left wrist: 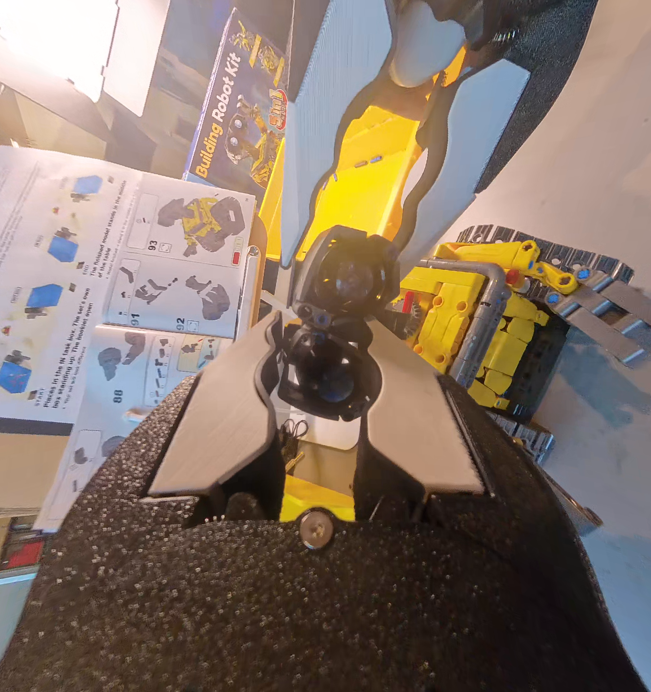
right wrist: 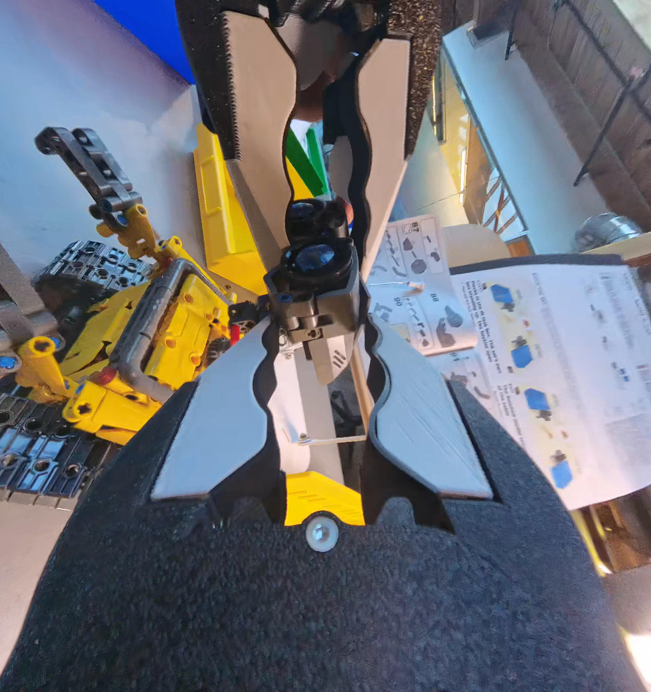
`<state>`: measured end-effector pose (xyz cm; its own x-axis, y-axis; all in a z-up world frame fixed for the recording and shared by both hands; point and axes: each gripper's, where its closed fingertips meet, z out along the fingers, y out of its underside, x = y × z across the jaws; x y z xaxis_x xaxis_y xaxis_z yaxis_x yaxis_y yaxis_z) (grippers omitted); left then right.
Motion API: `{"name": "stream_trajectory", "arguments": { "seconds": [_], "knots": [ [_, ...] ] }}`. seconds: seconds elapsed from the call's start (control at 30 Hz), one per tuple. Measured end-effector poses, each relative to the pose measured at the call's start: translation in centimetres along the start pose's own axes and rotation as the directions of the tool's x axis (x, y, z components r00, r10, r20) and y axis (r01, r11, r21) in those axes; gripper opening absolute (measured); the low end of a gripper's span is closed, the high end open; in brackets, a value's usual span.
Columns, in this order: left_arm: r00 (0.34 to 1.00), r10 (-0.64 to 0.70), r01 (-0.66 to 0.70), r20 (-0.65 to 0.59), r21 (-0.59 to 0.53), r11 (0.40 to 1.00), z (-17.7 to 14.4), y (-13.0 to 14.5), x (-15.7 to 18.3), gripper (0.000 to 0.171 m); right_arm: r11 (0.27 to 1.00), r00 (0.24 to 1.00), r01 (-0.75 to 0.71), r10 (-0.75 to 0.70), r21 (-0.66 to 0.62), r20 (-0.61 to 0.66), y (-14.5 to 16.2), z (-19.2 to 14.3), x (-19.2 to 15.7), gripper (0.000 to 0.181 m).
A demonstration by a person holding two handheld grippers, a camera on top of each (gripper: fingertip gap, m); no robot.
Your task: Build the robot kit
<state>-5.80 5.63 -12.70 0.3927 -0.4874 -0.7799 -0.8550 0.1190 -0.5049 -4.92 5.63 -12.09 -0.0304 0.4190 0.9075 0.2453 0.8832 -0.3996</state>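
Black two-lens brick assembly clamped between left claw and right claw; light, rigid, joints look pop-prone, so grip housings.

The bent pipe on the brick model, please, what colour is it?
Grey bent pipe, clearest in the left wrist view.

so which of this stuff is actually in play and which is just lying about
In play: left gripper and right gripper, both shut on the black eye piece; yellow model beside them.
Lying about: booklet, sheet, kit box, yellow tray.
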Motion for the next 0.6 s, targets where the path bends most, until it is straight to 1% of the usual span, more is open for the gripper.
{"name": "stream_trajectory", "arguments": {
  "seconds": [0.1,0.3,0.37,0.47,0.53,0.6],
  "knots": [
    [0.999,-0.032,0.031,0.012,0.038,0.999,0.7,0.0,-0.4,0.039,0.994,0.995,-0.103,0.102,0.025,0.022,1.1,0.1,0.4,0.044],
    [1.000,0.001,-0.002,0.019,0.056,0.998,1.3,-0.4,-0.7,0.037,0.963,0.965,-0.259,0.254,0.072,0.069,1.6,-0.4,0.5,0.045],
    [0.998,0.042,-0.044,0.040,0.033,0.999,1.4,-0.1,-0.8,0.037,0.934,0.934,-0.350,0.342,0.076,0.106,1.9,-0.5,0.4,0.046],
    [0.992,0.108,-0.108,0.067,-0.008,0.994,1.8,0.2,-0.8,0.036,0.870,0.871,-0.483,0.465,0.098,0.162,2.2,-0.9,0.4,0.049],
    [0.990,0.124,-0.123,0.063,-0.015,0.992,1.8,0.2,-0.4,0.037,0.830,0.823,-0.553,0.531,0.075,0.201,2.7,-0.8,0.1,0.056],
    [0.989,0.132,-0.131,0.062,-0.016,0.991,1.8,0.2,-0.2,0.037,0.777,0.761,-0.627,0.594,0.060,0.260,2.7,-0.9,-0.3,0.064]
  ]
}}
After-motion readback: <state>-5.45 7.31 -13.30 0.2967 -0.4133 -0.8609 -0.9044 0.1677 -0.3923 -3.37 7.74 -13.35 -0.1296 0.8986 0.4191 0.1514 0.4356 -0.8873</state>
